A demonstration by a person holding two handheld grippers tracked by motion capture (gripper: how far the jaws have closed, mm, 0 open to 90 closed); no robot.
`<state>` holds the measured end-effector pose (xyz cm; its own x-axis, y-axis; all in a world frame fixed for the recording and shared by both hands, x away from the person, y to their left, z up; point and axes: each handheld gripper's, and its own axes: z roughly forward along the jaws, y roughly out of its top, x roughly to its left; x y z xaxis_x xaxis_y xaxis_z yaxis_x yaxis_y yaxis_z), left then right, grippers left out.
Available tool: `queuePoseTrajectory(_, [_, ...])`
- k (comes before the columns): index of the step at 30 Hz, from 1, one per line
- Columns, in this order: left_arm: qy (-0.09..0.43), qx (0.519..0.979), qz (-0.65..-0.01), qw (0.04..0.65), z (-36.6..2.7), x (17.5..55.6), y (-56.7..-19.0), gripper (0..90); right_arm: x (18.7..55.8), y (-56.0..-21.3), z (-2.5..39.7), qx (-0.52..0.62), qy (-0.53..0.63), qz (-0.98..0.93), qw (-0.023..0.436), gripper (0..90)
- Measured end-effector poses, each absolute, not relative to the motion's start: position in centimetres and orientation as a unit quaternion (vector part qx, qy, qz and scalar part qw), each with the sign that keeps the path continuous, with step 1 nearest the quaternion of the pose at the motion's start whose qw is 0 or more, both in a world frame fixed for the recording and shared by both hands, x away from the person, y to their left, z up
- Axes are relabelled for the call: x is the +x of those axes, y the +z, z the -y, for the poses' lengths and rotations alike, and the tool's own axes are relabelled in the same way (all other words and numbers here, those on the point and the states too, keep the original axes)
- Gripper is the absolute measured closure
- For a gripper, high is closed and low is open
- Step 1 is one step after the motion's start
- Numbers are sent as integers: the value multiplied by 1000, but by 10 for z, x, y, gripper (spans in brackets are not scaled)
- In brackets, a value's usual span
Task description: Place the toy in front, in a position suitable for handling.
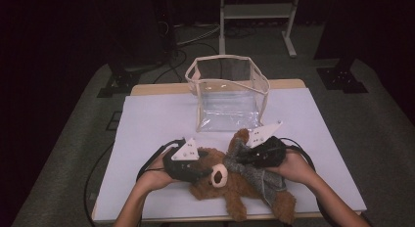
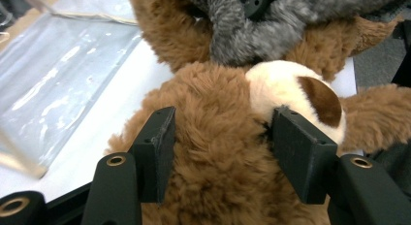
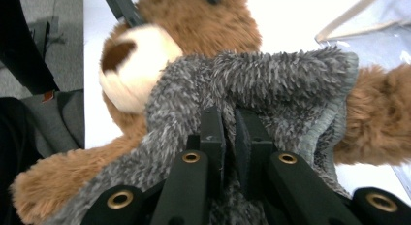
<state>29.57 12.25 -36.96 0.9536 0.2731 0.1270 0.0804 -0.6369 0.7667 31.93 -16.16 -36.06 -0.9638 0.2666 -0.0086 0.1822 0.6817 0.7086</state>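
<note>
At the near edge of the white-covered worktop (image 1: 147, 119), I work on a brown teddy bear (image 1: 244, 188) lying on its back, its head toward the left and its legs toward the near right. On the left, my left tool (image 1: 203, 170) grips the bear's head: in the left gripper view the two black jaws stand apart with the plush skull pressed between them, the cream muzzle (image 2: 295, 96) bulging just beside the right-hand jaw. Moving right, a grey fuzzy garment (image 1: 254, 175), a small knitted sweater or scarf by the look of it, is draped across the bear's neck and chest. My right tool (image 1: 249, 156) is clenched on a fold of that grey fabric (image 3: 271, 79); in the right gripper view its jaws meet with only a pinch of knit between them. Farther off, past the bear, a clear plastic bag (image 1: 227, 92) with cream trim stands open and upright at the middle of the worktop, well apart from both tools.

I judge the step in hand to be working the garment over or off the bear's head. To do it well, the left tool should keep the head steady without crushing it, while the right draws the knit along the bear's body in one slow pull, holding the hem rather than loose pile so the grip does not slip.
</note>
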Motion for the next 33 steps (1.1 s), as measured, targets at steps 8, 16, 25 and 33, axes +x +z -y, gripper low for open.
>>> queuePoseTrajectory(8, [108,909,-78,394,-132,281,-379,364,325,-362,165,123,384,-914,51,820])
queuePoseTrajectory(16, [106,895,-126,416,-125,291,-390,424,308,-343,160,105,406,-906,54,820])
queuePoseTrajectory(25, [109,882,-155,432,-112,299,-391,430,284,-355,166,97,363,-923,84,820])
queuePoseTrajectory(33, [111,879,-148,440,-115,304,-380,399,316,-366,188,133,379,-912,87,826])
